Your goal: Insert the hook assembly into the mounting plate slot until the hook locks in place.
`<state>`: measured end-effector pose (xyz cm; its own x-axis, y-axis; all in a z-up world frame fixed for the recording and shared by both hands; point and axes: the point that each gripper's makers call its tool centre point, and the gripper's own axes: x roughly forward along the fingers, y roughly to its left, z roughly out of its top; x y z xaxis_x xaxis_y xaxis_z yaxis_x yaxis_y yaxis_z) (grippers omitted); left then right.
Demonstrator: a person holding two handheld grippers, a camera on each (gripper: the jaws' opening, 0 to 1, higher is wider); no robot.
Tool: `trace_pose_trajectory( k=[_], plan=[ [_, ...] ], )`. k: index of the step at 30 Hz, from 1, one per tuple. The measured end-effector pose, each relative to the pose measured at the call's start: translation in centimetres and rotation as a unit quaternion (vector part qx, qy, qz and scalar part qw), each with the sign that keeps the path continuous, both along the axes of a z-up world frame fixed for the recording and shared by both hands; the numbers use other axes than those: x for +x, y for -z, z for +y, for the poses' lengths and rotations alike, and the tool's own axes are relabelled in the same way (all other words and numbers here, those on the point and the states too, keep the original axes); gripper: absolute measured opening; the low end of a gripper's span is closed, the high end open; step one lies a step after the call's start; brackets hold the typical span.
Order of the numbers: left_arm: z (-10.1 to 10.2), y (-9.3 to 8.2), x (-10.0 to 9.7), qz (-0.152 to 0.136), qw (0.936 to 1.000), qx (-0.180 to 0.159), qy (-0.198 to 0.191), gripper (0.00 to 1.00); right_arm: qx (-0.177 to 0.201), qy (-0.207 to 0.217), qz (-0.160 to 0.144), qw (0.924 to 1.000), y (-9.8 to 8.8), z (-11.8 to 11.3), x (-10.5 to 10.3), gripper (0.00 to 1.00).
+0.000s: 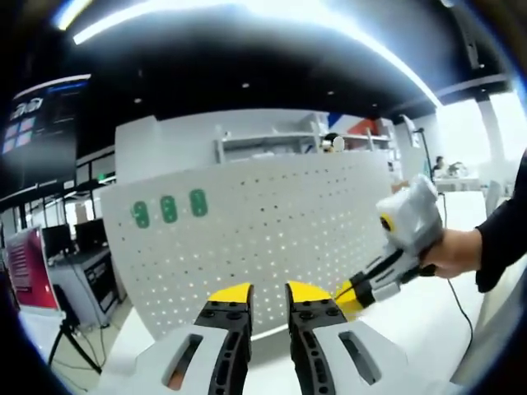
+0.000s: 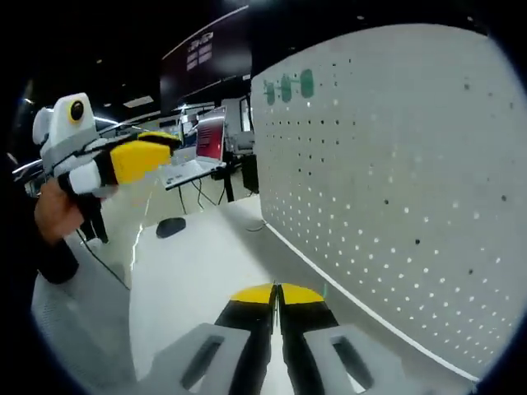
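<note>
Before a white perforated mounting plate (image 1: 272,239) standing upright on a white bench (image 2: 198,280), two hand-held grippers are hovering. Whether either one is carrying the hook assembly is hard to make out; no hook can be told apart from the yellow tips.

Three green tags (image 1: 169,209) are sitting near the plate's upper left corner, well apart from both grippers. Behind the plate, shelving and office screens are blurring into the background, and a dark small object (image 2: 170,226) is lying on the bench off the plate's left end.

Seen in the left gripper view, the left gripper (image 1: 268,298) is pointing at the plate's lower edge with its jaws spread a little. The right gripper (image 1: 350,295), held by a hand (image 1: 453,251), is reaching in toward the plate's lower right part. Seen in the right gripper view, the right gripper (image 2: 277,295) is running alongside the plate's foot with its jaws pressed together, with nothing discernible between them.
</note>
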<state>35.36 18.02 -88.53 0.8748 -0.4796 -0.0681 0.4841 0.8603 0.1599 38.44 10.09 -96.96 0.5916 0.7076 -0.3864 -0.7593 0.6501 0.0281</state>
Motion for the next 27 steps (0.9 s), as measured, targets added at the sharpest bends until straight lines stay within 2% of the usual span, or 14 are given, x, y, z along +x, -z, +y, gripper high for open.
trace_pose_trajectory(
  k=[5, 12, 21, 27],
  plan=[
    [-0.3, 0.2, -0.3, 0.002, 1.0, 0.003, 0.008, 0.16, 0.013, -0.011, -0.032, 0.9993, -3.1, 0.4, -1.3, 0.0],
    [-0.9, 0.2, -0.8, 0.003, 0.9996, 0.005, 0.028, 0.16, 0.03, -0.029, -0.067, 0.9969, -6.2, 0.8, -3.2, 0.0],
    [-2.5, 0.5, -1.8, 0.017, 0.9971, -0.008, 0.073, 0.15, 0.052, -0.057, -0.095, 0.9925, -8.9, 1.3, -4.8, 0.0],
    [-2.7, 0.0, -2.4, 0.011, 0.9952, -0.002, 0.097, 0.14, 0.053, -0.08, -0.107, 0.9896, -9.6, 1.7, -5.7, 0.0]
  ],
)
